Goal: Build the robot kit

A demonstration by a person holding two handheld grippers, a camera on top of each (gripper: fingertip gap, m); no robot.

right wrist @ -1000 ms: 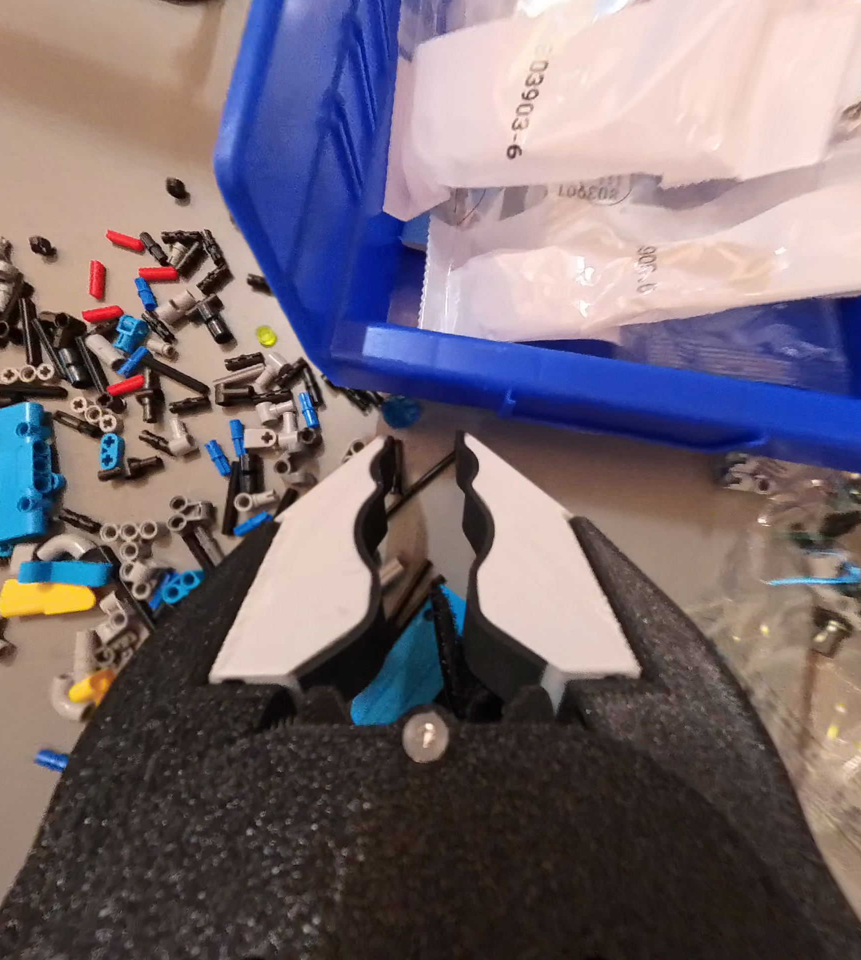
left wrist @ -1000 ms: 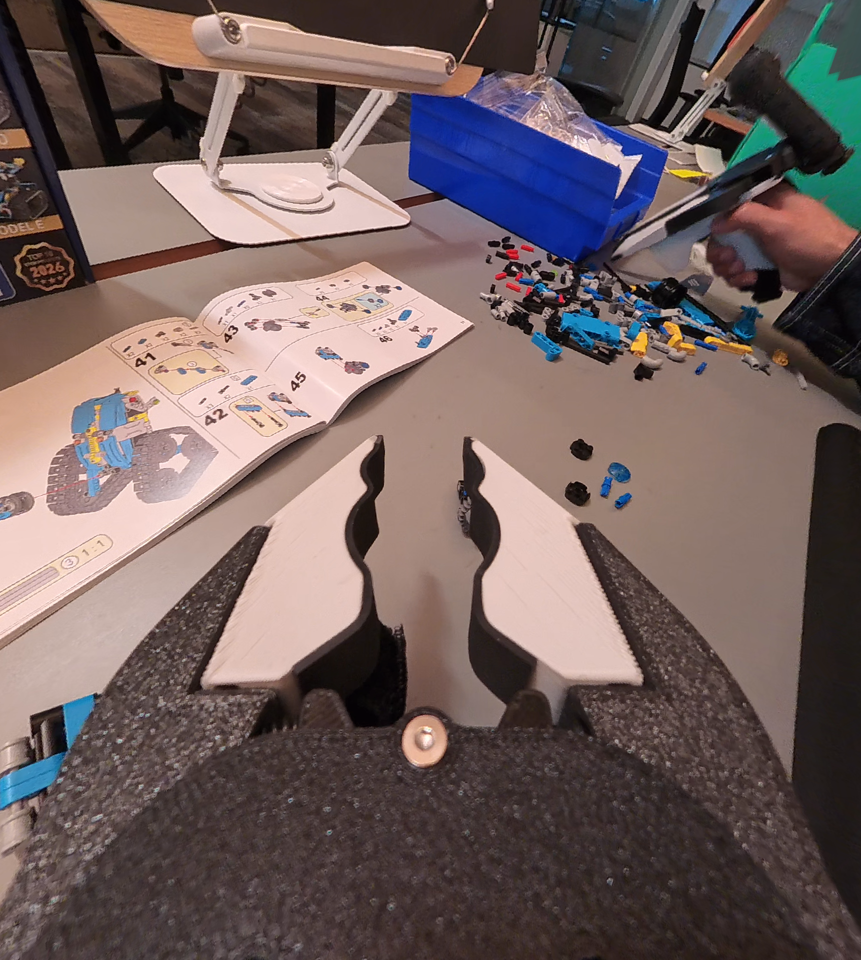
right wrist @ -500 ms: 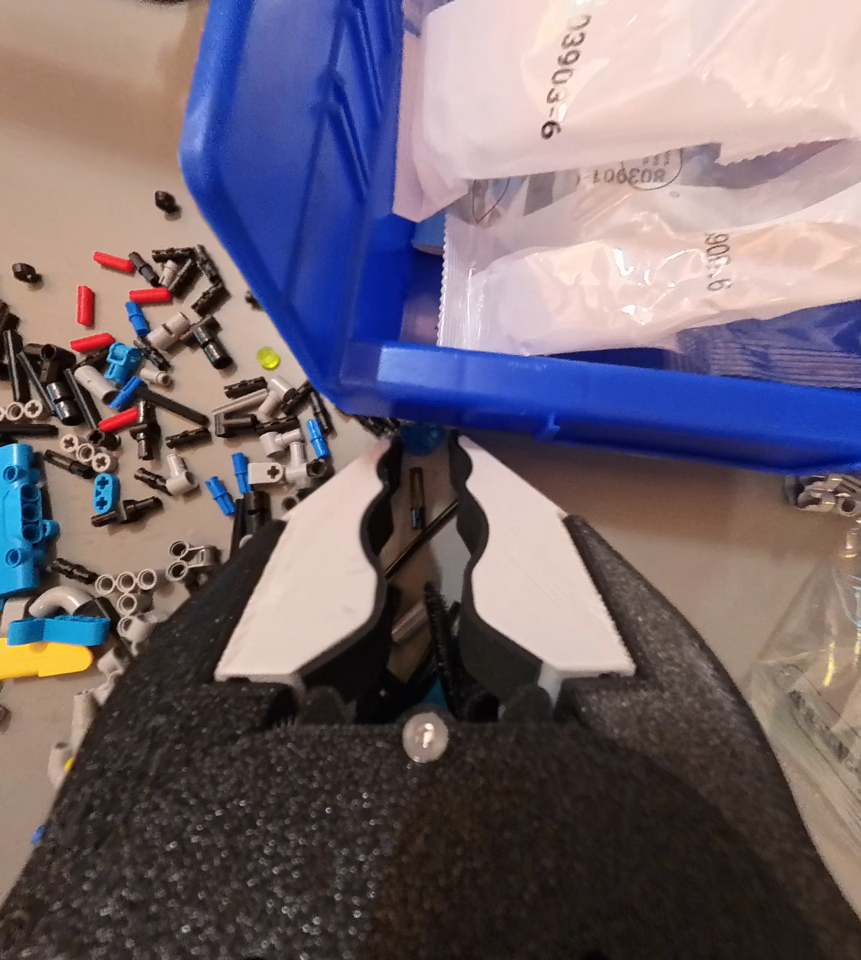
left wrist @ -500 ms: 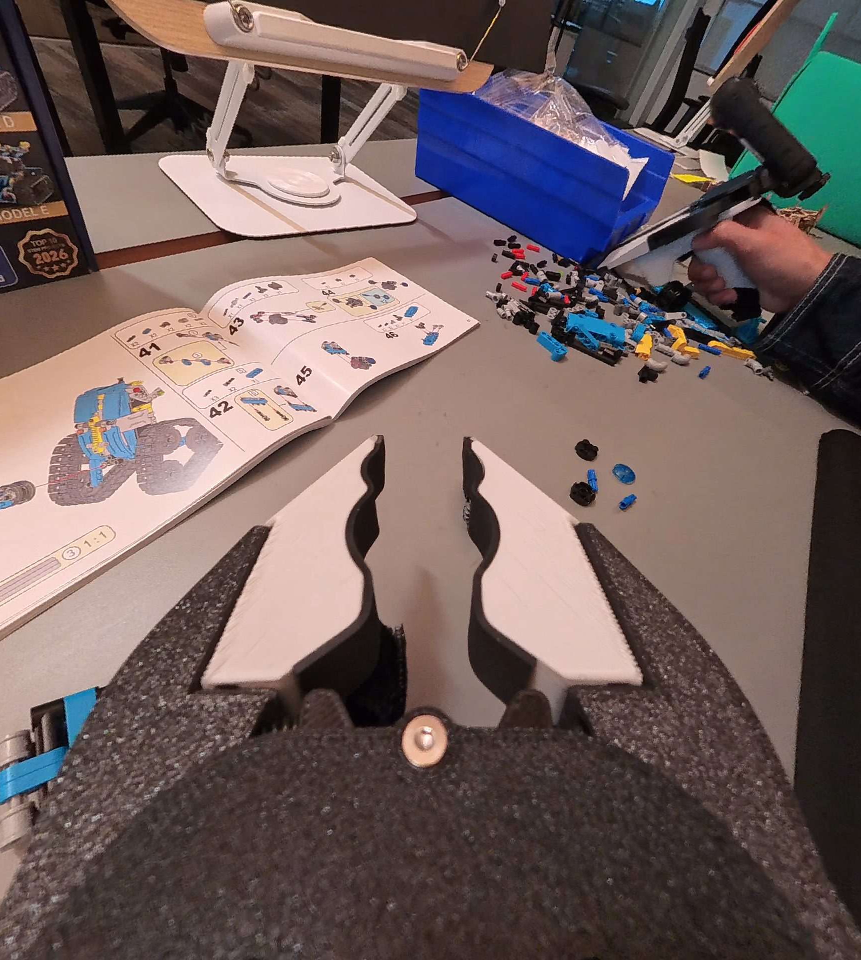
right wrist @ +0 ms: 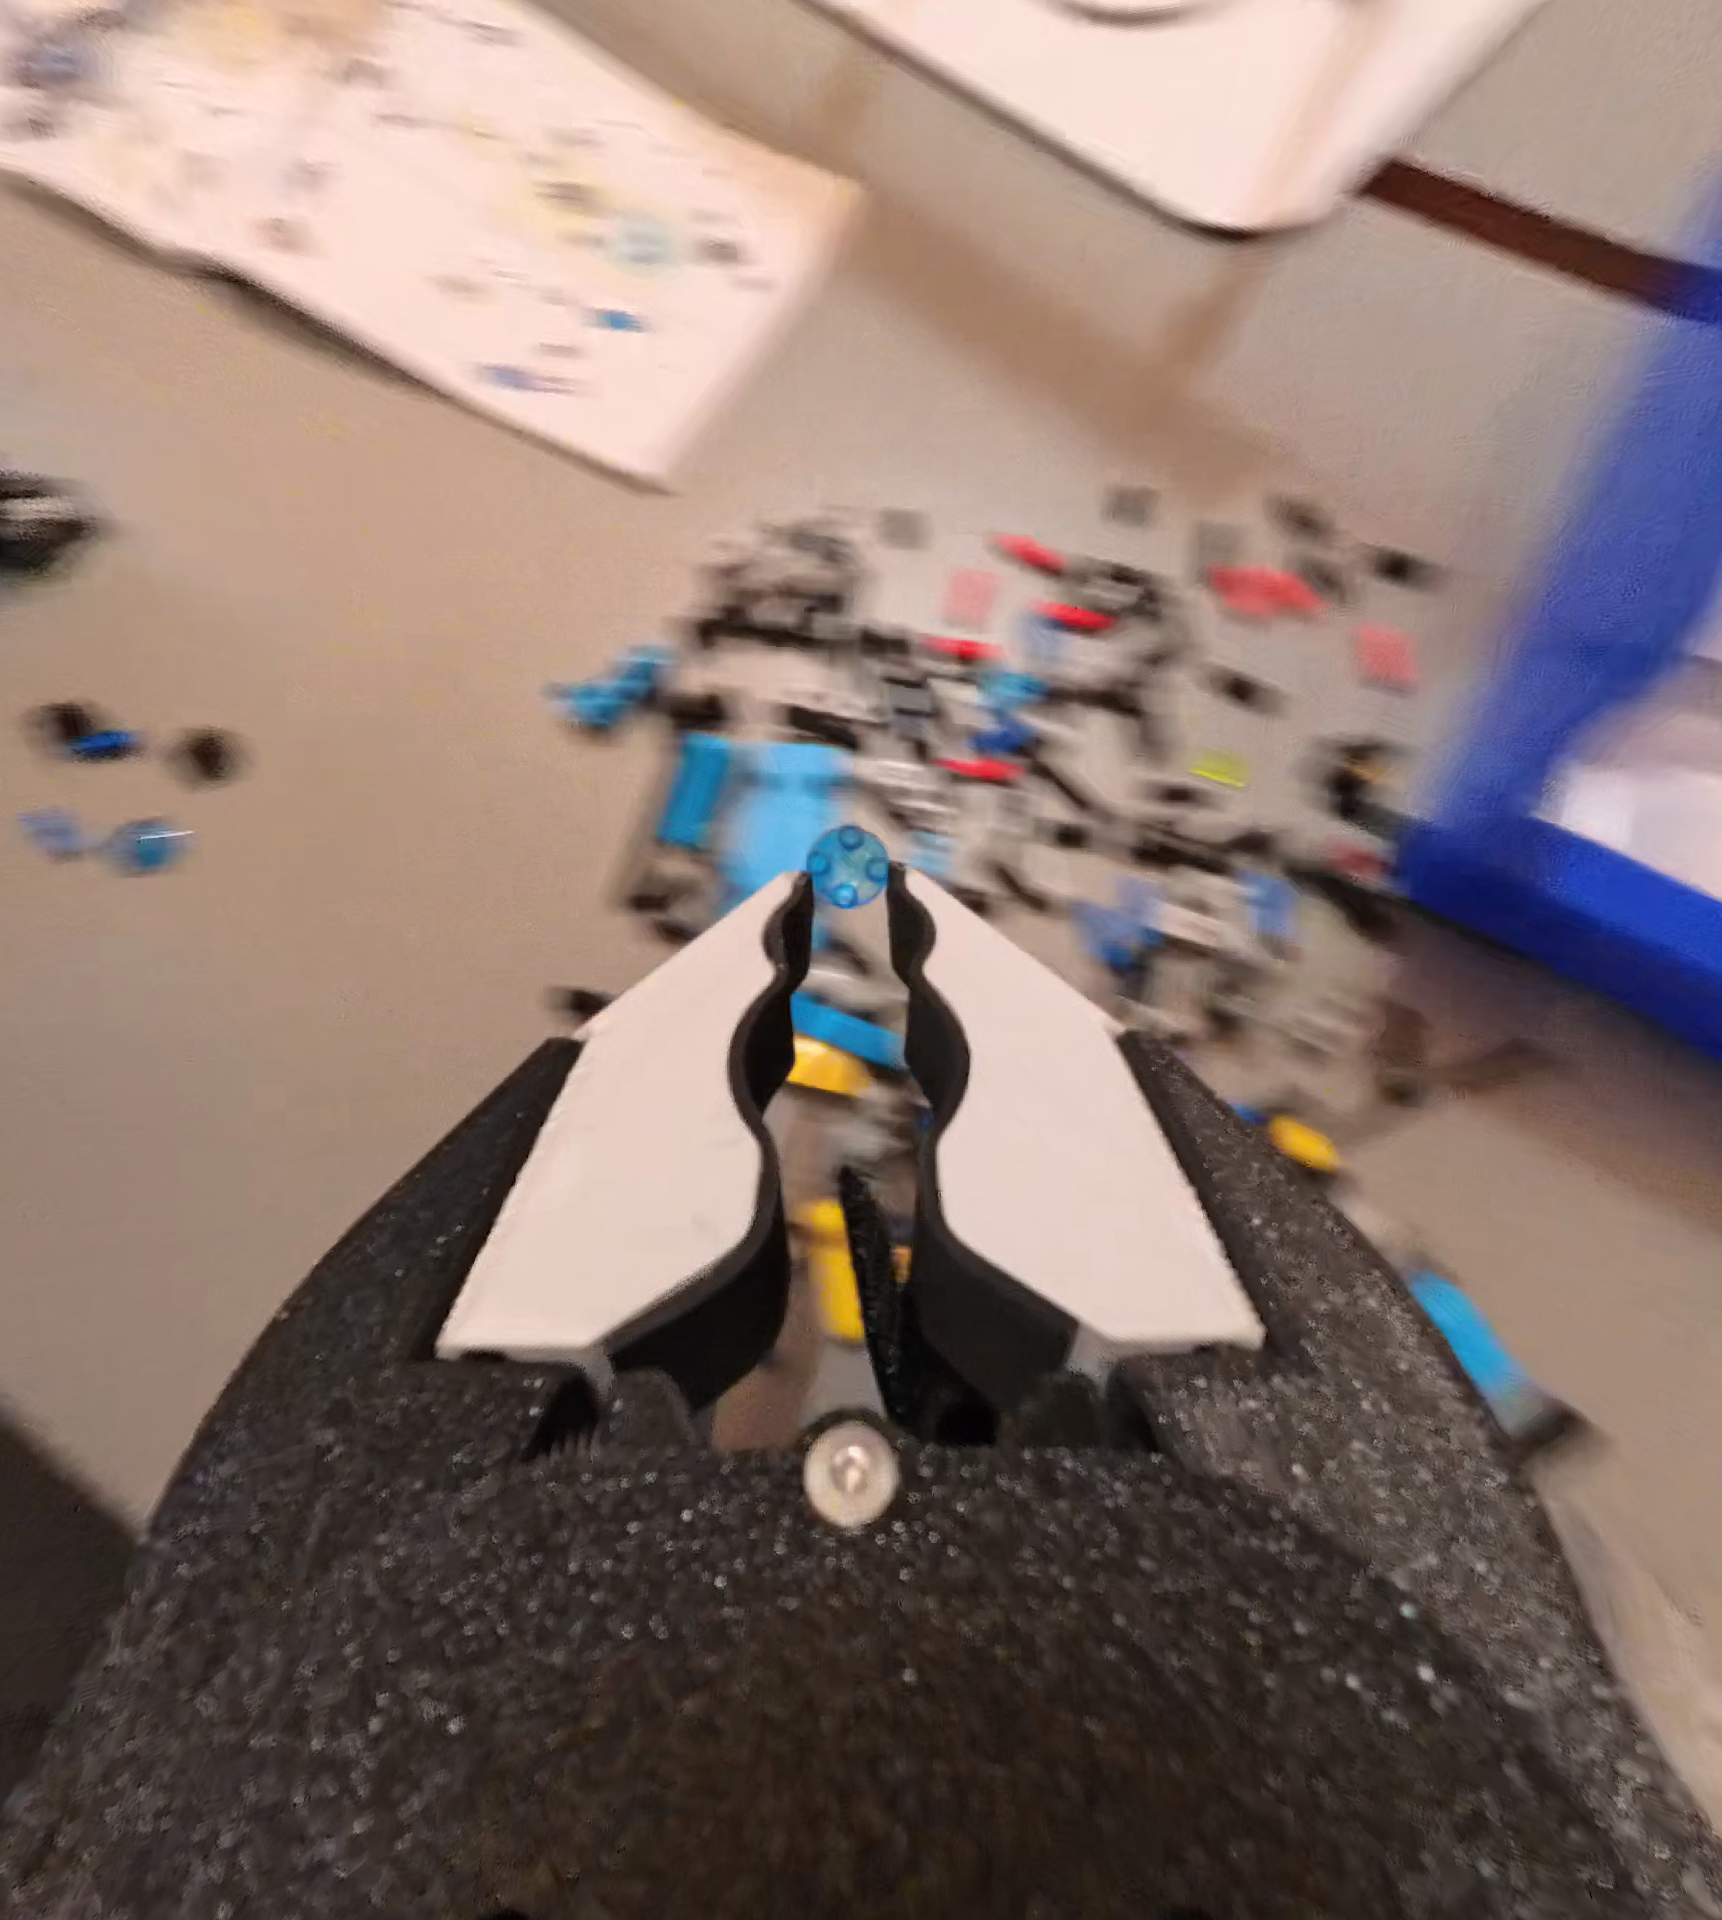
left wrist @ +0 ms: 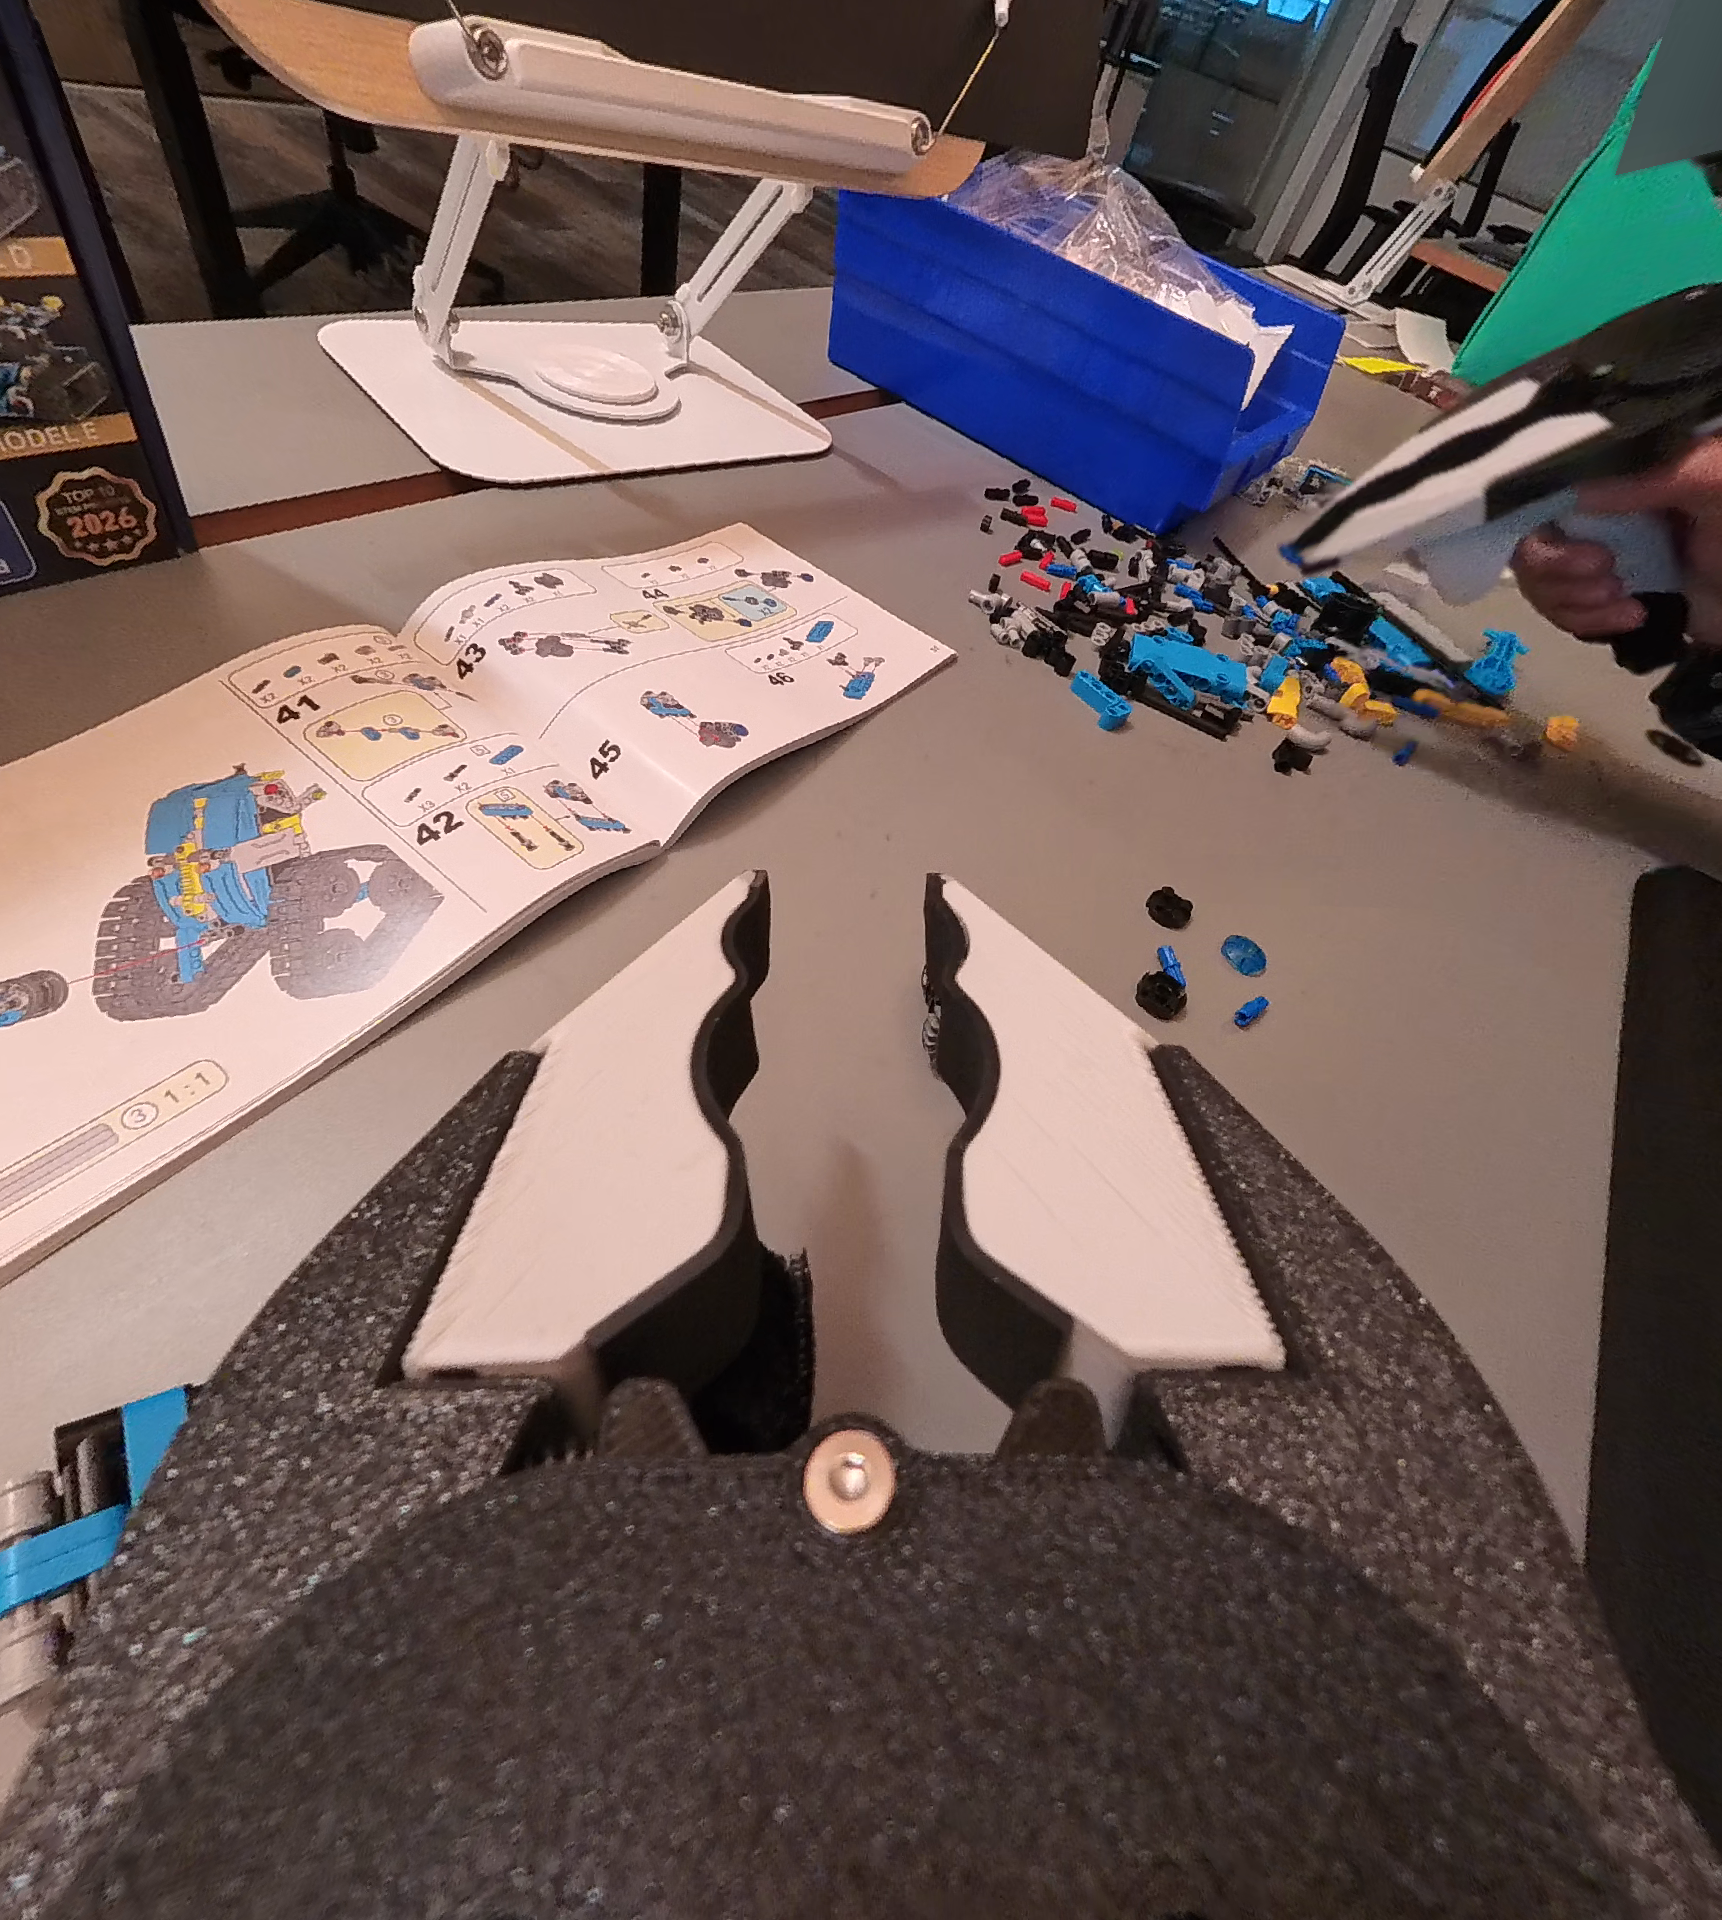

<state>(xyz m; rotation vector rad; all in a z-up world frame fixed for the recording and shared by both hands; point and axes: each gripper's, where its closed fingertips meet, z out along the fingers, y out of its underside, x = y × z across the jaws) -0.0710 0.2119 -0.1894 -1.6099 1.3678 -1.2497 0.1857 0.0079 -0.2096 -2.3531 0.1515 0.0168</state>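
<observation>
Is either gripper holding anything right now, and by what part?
The right gripper pinches a small round translucent blue stud piece by its opposite edges, right at its fingertips. The left gripper is open and holds nothing.

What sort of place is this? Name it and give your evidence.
Probably an office or lab workbench set up for toy-brick building: an open instruction booklet, a loose brick pile beside a blue parts bin, office chairs behind.
</observation>
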